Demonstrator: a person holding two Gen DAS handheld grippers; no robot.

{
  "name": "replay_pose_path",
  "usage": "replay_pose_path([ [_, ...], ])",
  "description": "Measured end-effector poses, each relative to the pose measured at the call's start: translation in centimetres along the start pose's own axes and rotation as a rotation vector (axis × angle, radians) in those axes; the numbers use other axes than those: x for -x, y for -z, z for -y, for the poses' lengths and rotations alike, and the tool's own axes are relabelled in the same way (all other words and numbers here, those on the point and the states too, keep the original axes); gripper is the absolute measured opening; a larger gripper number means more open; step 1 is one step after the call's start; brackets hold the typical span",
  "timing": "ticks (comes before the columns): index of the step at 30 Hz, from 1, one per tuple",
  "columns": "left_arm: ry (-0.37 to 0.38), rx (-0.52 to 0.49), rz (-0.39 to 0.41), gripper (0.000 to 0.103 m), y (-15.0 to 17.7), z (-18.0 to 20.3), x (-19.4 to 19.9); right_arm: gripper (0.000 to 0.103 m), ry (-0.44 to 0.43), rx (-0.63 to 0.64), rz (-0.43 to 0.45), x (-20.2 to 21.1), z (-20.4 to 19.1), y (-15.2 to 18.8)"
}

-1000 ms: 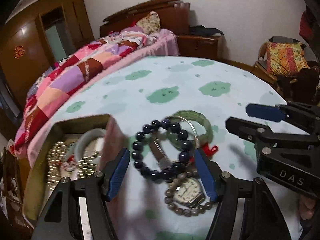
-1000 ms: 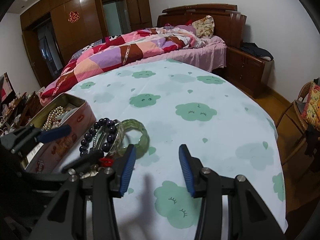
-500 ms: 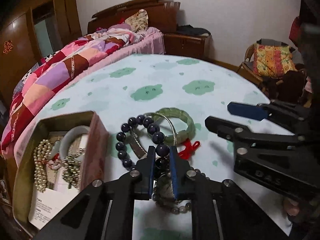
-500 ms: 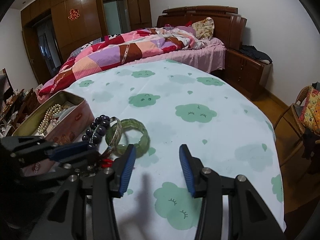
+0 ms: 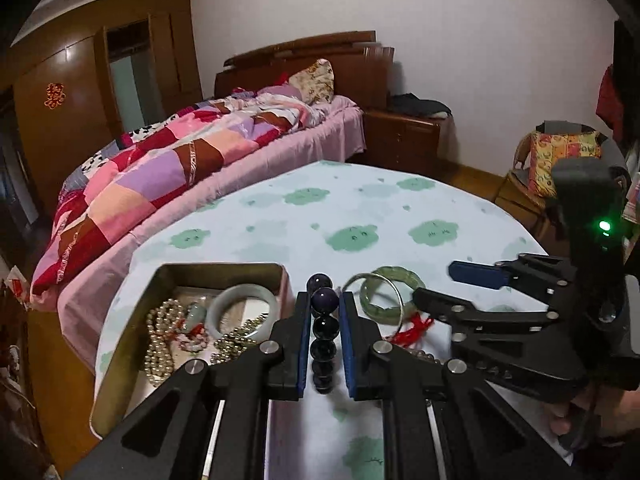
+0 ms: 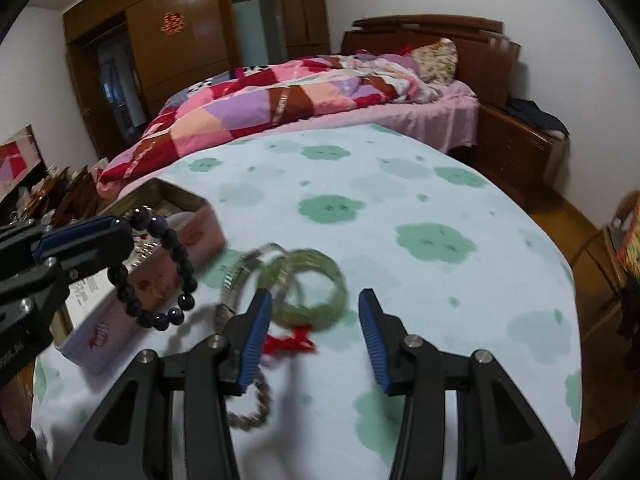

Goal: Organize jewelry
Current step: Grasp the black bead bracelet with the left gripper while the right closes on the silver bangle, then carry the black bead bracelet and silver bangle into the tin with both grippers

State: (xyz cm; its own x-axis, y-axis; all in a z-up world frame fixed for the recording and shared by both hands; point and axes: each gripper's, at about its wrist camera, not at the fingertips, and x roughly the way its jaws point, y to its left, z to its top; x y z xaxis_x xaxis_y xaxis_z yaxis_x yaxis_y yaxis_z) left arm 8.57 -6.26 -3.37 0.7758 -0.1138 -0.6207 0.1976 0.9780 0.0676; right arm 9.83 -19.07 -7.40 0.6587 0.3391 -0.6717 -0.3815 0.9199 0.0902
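The left tongs are squeezed tight on a bracelet of dark purple beads. The beads sit in a row between the two blue pads. In the right wrist view the bracelet hangs in a loop from those tongs, up off the counter, just beside the pink tin box.

The tin box is open. Inside it lie a pale bangle and strings of pearl beads.

The right tongs are spread apart with nothing held between them. They hang over the counter near a little pile of jewelry. In that pile is a green bangle, a thin silver bangle leaning on it, and a bit of red string touching the green one. A metal watch band lies just left of the green bangle. A ring of small grey beads lies close to the camera, partly hidden under the left blue pad and blurry.

The counter has a light blue cloth with green cloud shapes. A bed with a patchwork blanket stands behind it.
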Motion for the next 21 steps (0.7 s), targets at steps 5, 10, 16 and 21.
replay_pose_path([
  [5, -0.015, 0.001, 0.017, 0.013, 0.1, -0.5, 0.2, 0.047, -0.011, 0.007, -0.043, -2.1, -0.7, -1.3],
  [10, -0.008, 0.008, 0.012, 0.013, 0.3, -0.8, -0.1, 0.028, -0.018, 0.01, -0.128, -4.4, -1.2, -1.2],
  [16, -0.014, 0.012, 0.043, 0.013, -0.1, -1.2, 1.0, 0.01, -0.018, 0.004, -0.069, -2.3, -1.0, -0.9],
  [21, -0.025, 0.013, 0.074, 0.013, -0.7, -1.5, 2.2, 0.01, -0.01, 0.012, 0.001, 0.0, -1.1, -1.4],
])
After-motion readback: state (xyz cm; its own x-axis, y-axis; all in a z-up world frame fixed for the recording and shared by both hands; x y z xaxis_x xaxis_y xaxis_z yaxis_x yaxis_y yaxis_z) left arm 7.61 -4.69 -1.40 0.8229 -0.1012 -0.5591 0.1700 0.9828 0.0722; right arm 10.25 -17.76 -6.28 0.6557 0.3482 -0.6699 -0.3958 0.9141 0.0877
